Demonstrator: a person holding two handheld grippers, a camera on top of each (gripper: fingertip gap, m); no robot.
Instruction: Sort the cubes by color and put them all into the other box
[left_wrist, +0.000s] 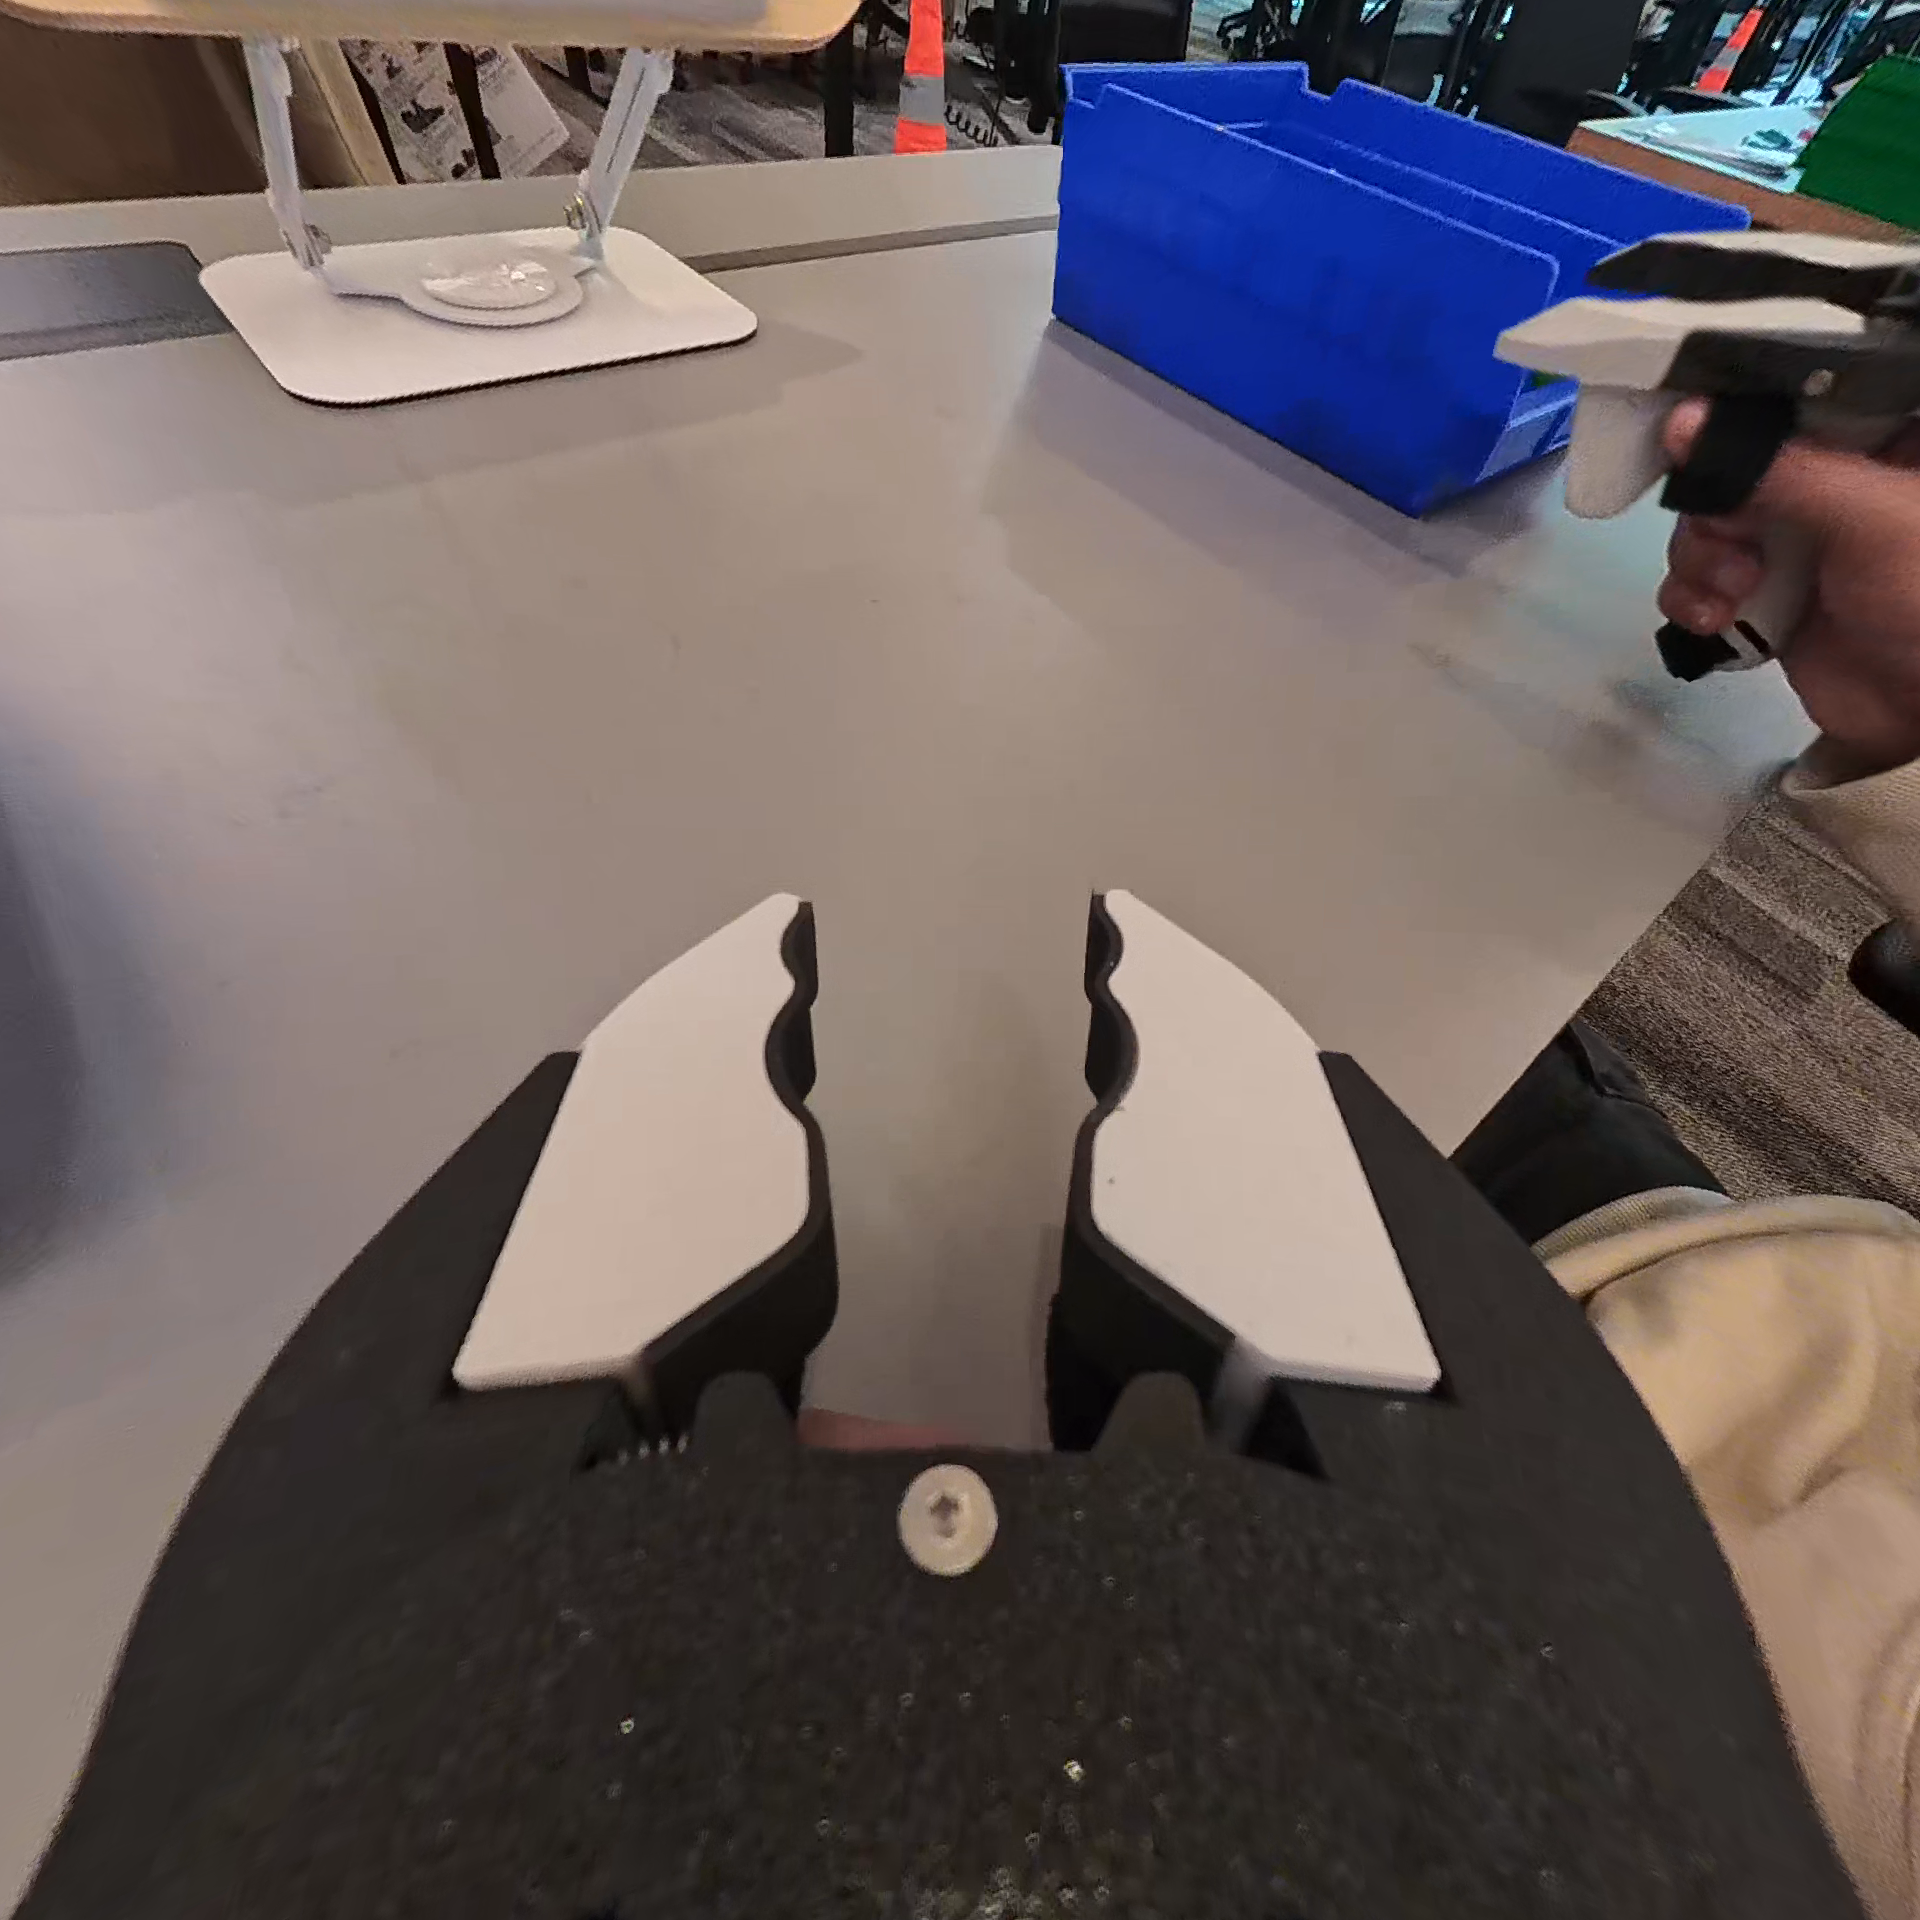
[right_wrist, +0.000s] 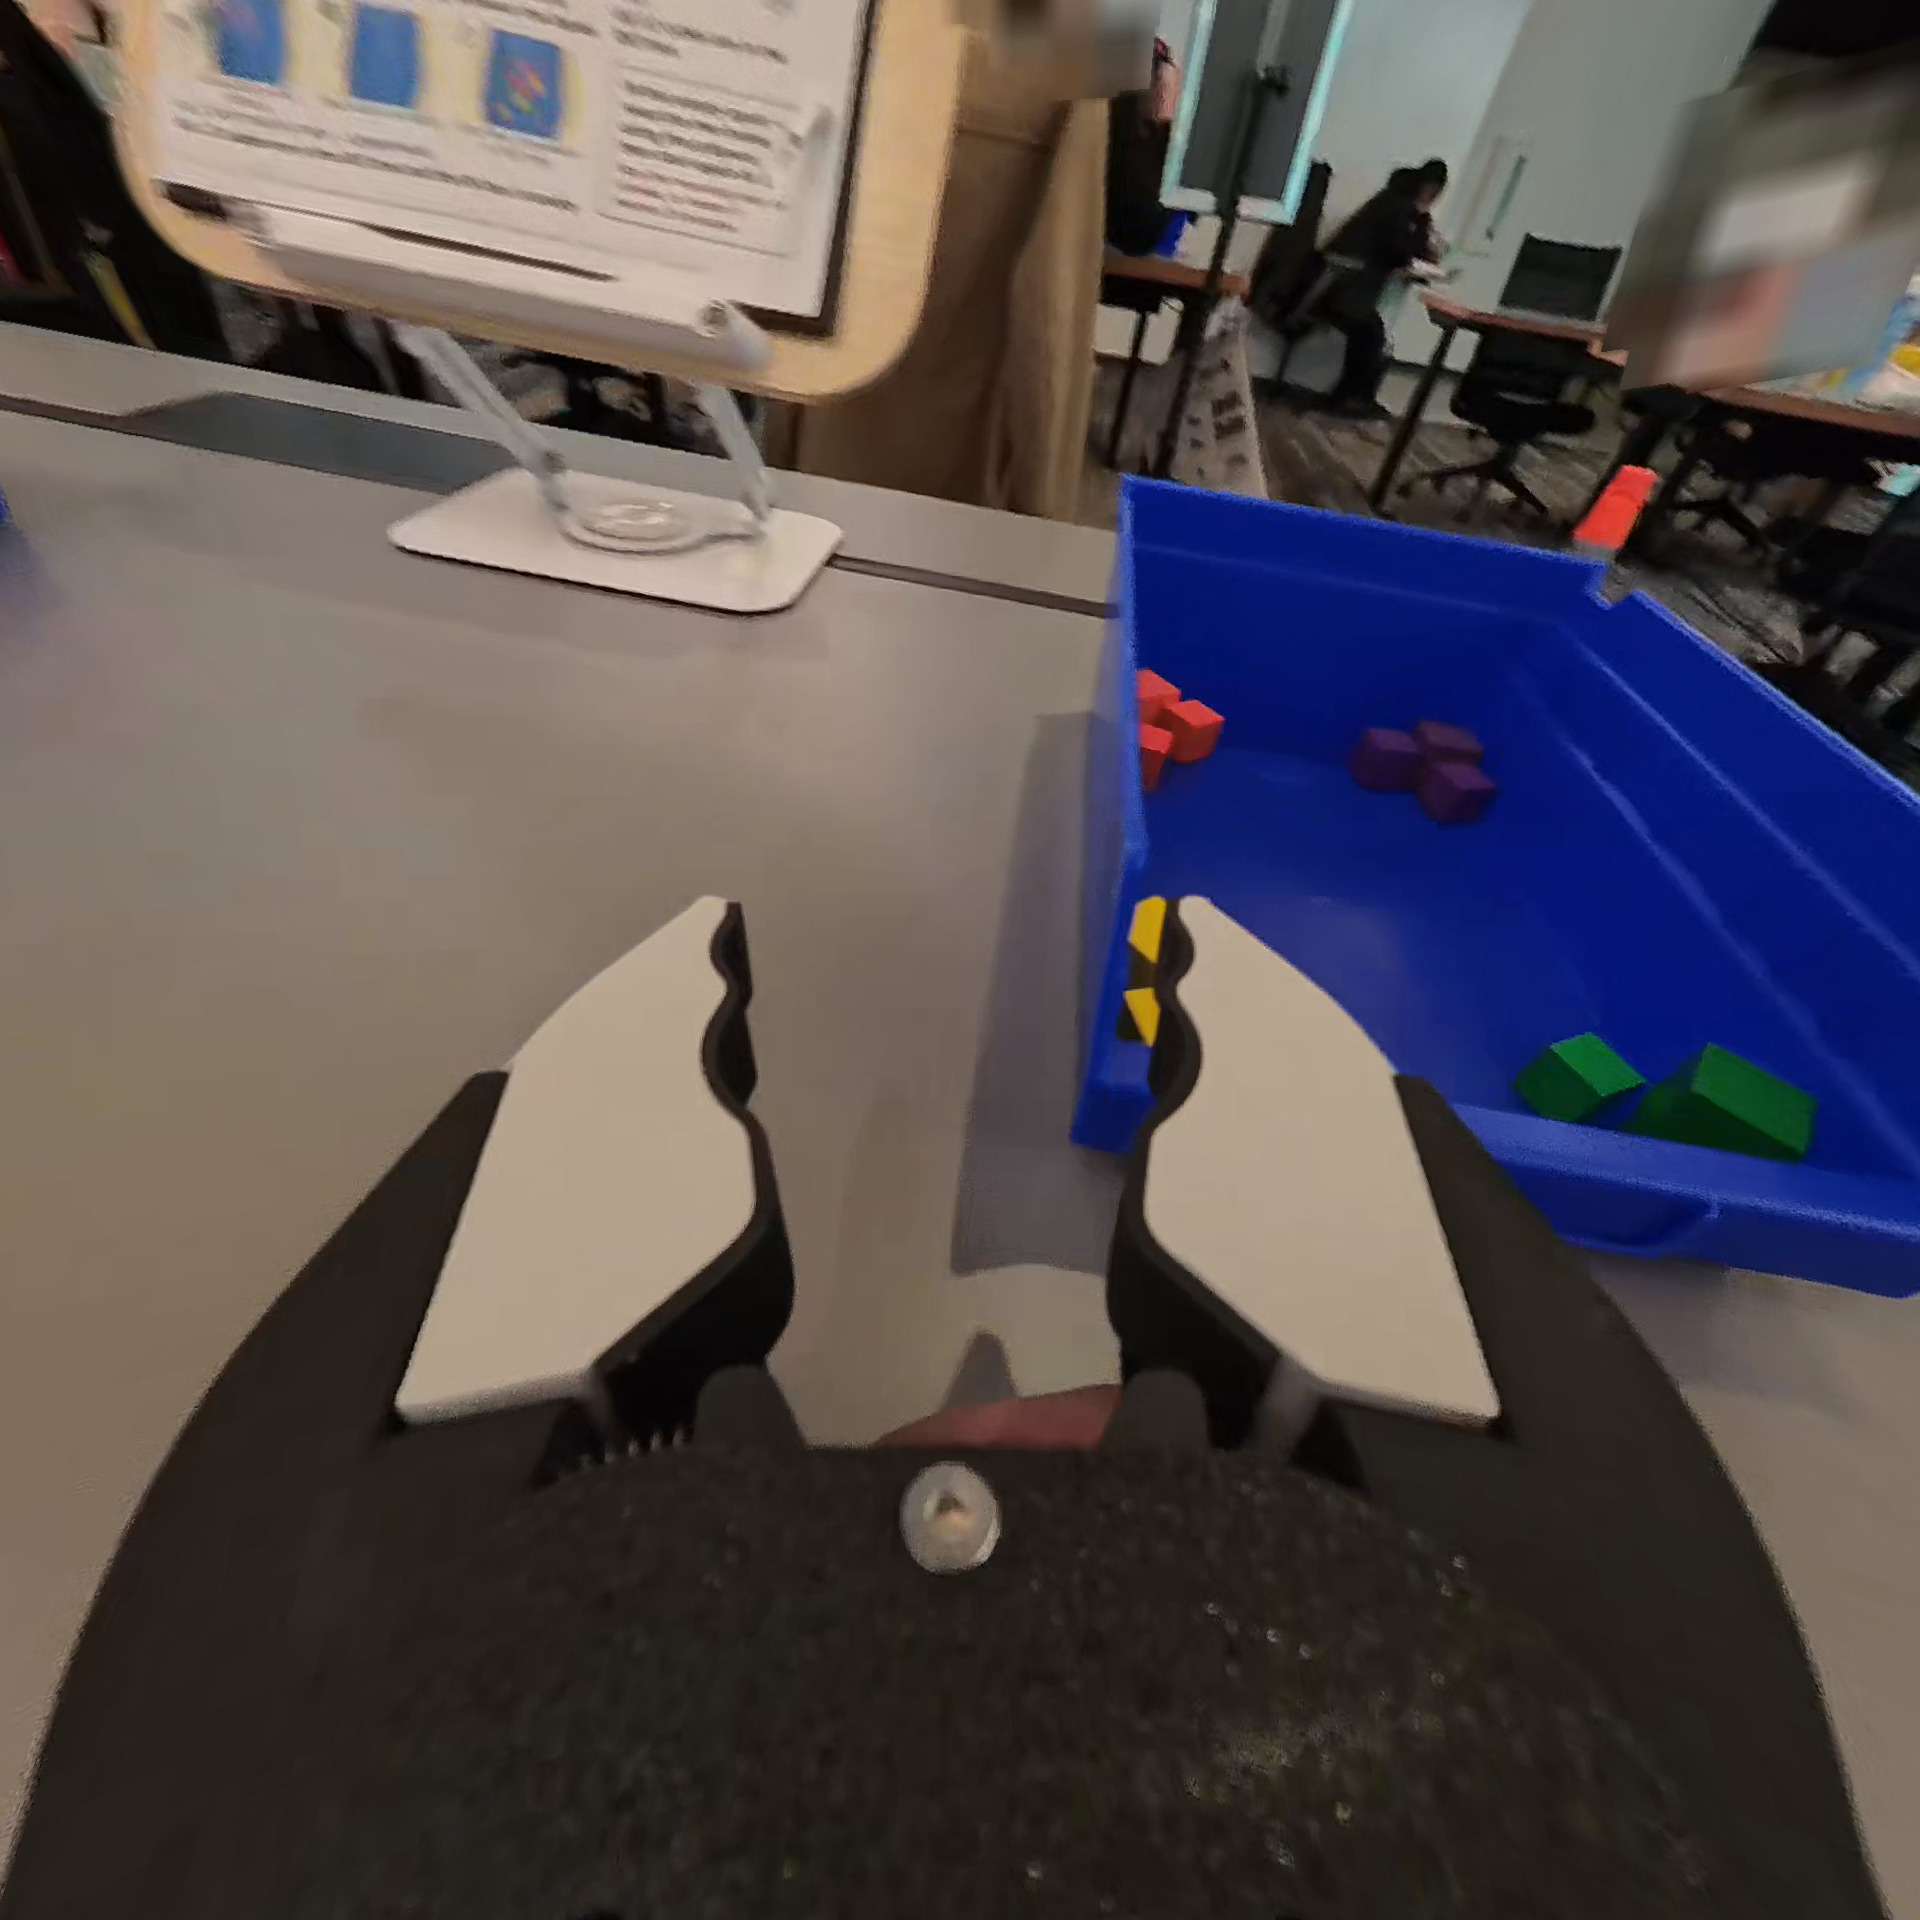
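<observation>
The red cubes (right_wrist: 1169, 722), purple cubes (right_wrist: 1423, 767) and green cubes (right_wrist: 1673, 1096) are sitting grouped by colour in the blue box (right_wrist: 1351, 582) on the tabletop (right_wrist: 520, 831), far right. I am holding my right tongs (right_wrist: 951, 914) and left tongs (left_wrist: 951, 914) released and empty; the sorting is looking nearly finished.

Blue box (right_wrist: 1351, 582); red (right_wrist: 1179, 722), purple (right_wrist: 1423, 764), green cubes (right_wrist: 1673, 1096)

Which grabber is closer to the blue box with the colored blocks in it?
The right gripper: it is open, hovering right beside the blue box at its near corner. The left gripper, also open, sits back over bare table, away from the box.
</observation>
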